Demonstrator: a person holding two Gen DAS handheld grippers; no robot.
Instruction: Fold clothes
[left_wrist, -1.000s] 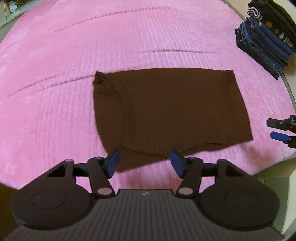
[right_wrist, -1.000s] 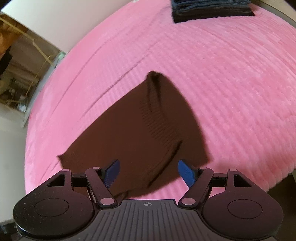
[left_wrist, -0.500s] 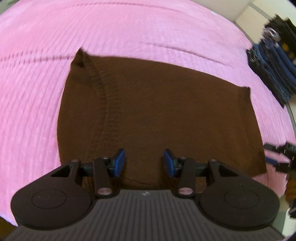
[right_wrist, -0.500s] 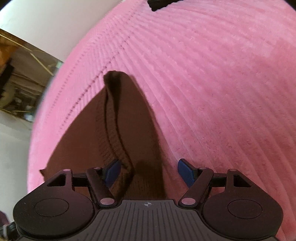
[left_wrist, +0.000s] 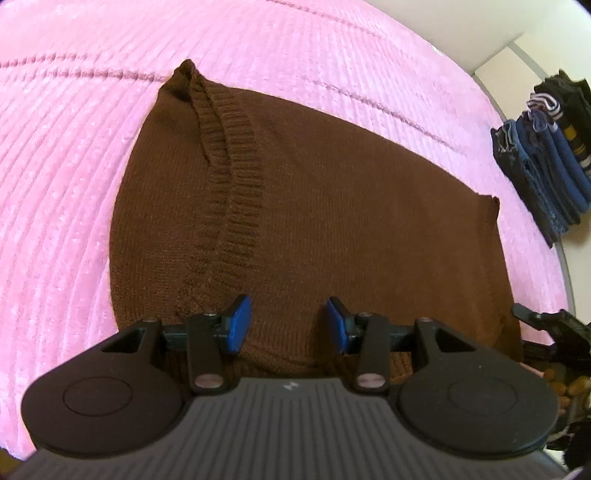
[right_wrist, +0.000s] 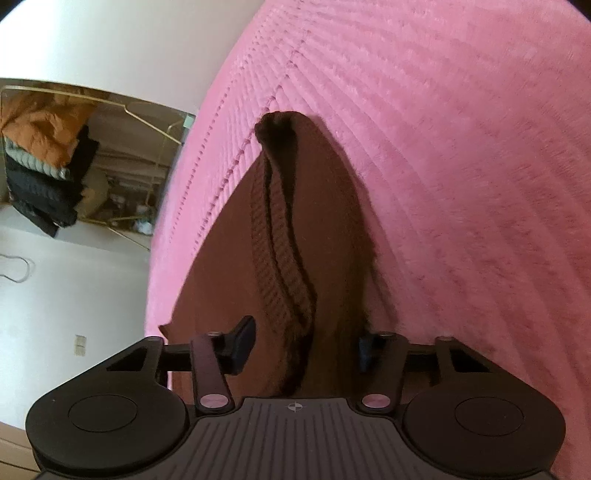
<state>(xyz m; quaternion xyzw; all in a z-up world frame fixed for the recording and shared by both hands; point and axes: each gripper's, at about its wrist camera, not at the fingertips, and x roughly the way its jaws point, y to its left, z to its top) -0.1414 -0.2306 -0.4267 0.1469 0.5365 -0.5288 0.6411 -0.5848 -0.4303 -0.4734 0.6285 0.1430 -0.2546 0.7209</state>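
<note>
1. Pink ribbed bedspread (left_wrist: 74, 184) fills both my views; on it the brown knit sweater (left_wrist: 332, 206) lies flat.
2. My left gripper (left_wrist: 288, 325) hovers over the sweater's near edge, jaws apart.
3. My right gripper (right_wrist: 306, 343) straddles the sweater's ribbed fold (right_wrist: 284, 266), jaws apart.
4. Beyond the sweater sits a stack of folded clothes (left_wrist: 546, 162).

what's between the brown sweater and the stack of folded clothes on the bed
Only bare pink bedspread: in the left wrist view a strip of it separates the brown sweater from the stack of folded clothes, with nothing lying on it.
</note>
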